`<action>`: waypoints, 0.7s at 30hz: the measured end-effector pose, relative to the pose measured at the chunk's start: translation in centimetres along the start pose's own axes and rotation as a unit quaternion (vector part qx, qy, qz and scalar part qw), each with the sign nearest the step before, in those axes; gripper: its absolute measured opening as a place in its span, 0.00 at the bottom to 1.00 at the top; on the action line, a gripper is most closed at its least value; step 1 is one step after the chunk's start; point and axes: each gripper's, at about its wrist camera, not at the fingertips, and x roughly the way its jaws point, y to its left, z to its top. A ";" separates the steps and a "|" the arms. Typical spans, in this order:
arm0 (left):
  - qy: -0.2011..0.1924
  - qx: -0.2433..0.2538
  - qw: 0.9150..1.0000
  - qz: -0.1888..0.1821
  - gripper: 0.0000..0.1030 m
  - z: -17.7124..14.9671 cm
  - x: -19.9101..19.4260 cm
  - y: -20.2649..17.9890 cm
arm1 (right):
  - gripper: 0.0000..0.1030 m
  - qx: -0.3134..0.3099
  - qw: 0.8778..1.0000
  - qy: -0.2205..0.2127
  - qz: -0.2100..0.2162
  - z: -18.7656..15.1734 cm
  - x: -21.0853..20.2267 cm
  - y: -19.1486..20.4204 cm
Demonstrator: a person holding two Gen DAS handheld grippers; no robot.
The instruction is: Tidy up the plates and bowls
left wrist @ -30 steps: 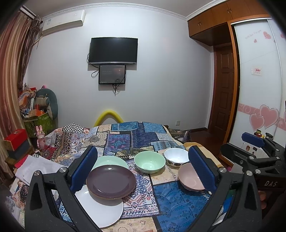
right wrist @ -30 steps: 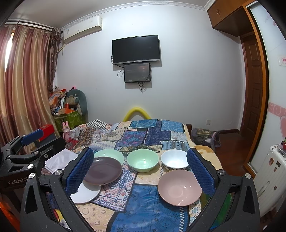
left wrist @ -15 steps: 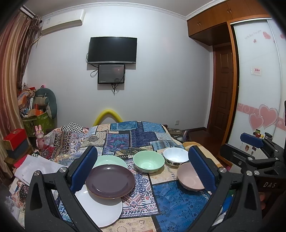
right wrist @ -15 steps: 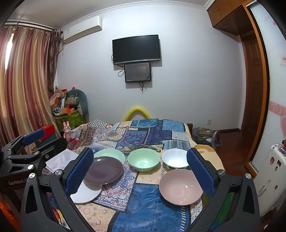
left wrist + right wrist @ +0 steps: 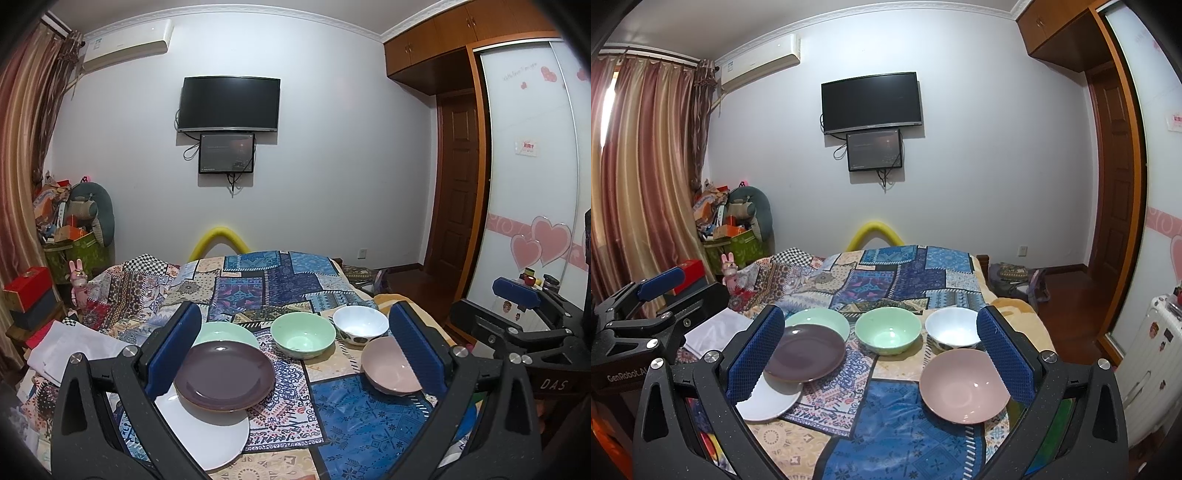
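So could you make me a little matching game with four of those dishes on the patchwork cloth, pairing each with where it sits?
Dishes:
1. purple plate
2. pink bowl
3. white bowl
4. green bowl

Places:
A. far row, middle
B. overlapping the white plate
C. near right, alone on the cloth
D. far row, right end

Pairs: 1-B, 2-C, 3-D, 4-A
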 end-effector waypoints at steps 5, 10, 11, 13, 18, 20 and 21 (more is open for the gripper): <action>0.000 -0.001 1.000 0.000 1.00 0.0 0.0 0.0 | 1.00 0.000 1.000 0.000 0.001 0.0 0.1 -0.1; 0.003 -0.005 1.000 -0.002 1.00 -0.1 0.0 0.4 | 1.00 0.001 1.000 0.002 0.002 0.1 0.3 0.0; 0.004 -0.005 1.000 -0.001 1.00 -0.1 0.1 0.5 | 1.00 0.001 1.000 0.004 0.003 0.1 0.4 0.0; 0.005 -0.006 1.000 0.000 1.00 -0.2 0.3 0.7 | 1.00 0.002 1.000 0.007 0.003 0.1 0.8 0.1; 0.016 -0.017 1.000 -0.013 1.00 -0.6 0.8 1.7 | 1.00 0.002 1.000 0.018 0.006 -0.2 1.9 0.6; 0.017 -0.024 0.999 -0.011 1.00 -0.7 1.0 2.1 | 1.00 -0.001 1.000 0.025 0.007 -0.5 2.6 1.1; 0.018 -0.027 0.999 -0.011 1.00 -0.8 1.2 2.4 | 1.00 -0.004 0.999 0.031 0.007 -0.7 3.2 1.5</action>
